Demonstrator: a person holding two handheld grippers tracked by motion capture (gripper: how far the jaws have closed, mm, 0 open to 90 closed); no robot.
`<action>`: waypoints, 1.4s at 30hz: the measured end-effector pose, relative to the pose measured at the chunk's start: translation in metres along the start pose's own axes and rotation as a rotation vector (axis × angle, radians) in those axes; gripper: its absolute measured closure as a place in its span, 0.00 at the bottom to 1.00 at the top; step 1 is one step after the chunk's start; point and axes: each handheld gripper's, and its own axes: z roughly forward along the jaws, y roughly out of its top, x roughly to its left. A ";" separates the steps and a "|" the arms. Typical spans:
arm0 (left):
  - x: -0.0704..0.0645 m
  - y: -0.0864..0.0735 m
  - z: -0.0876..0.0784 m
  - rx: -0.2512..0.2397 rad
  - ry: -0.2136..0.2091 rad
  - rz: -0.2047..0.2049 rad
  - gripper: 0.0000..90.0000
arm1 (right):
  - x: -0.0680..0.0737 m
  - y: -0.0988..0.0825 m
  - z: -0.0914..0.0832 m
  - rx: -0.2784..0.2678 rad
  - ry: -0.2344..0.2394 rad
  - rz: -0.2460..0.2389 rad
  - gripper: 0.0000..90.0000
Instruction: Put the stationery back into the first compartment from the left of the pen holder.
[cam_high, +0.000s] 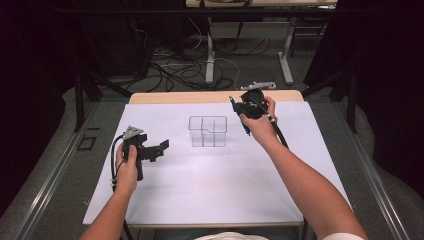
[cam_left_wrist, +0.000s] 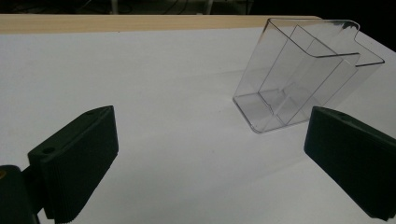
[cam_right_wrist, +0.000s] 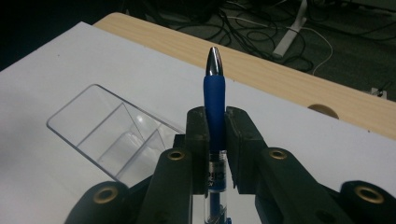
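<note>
The left gripper (cam_high: 159, 148) was held low at the left by the left hand (cam_high: 127, 165), its jaws spread wide apart. The right gripper (cam_high: 239, 111) was raised farther forward by the right hand (cam_high: 260, 122), its jaws closed on a pen (cam_right_wrist: 214, 93).

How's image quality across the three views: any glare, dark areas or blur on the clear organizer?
High view: even light on the white table sheet, surroundings very dark, the clear plastic divided organizer faint against the white. Left gripper view: organizer sharp, soft shadow beside it, near open claw slightly soft. Right gripper view: the blue pen with a silver tip sharp with a small highlight on the tip.
</note>
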 end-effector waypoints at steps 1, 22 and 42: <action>0.000 0.000 0.000 0.000 0.000 0.000 0.03 | 0.002 0.002 0.000 -0.005 0.003 -0.005 0.89; 0.005 0.000 -0.002 -0.012 0.009 -0.018 0.03 | 0.039 0.047 0.017 -0.030 0.047 -0.064 0.89; 0.006 0.000 -0.003 -0.020 0.008 -0.023 0.03 | 0.074 0.065 0.039 -0.069 0.071 -0.092 0.89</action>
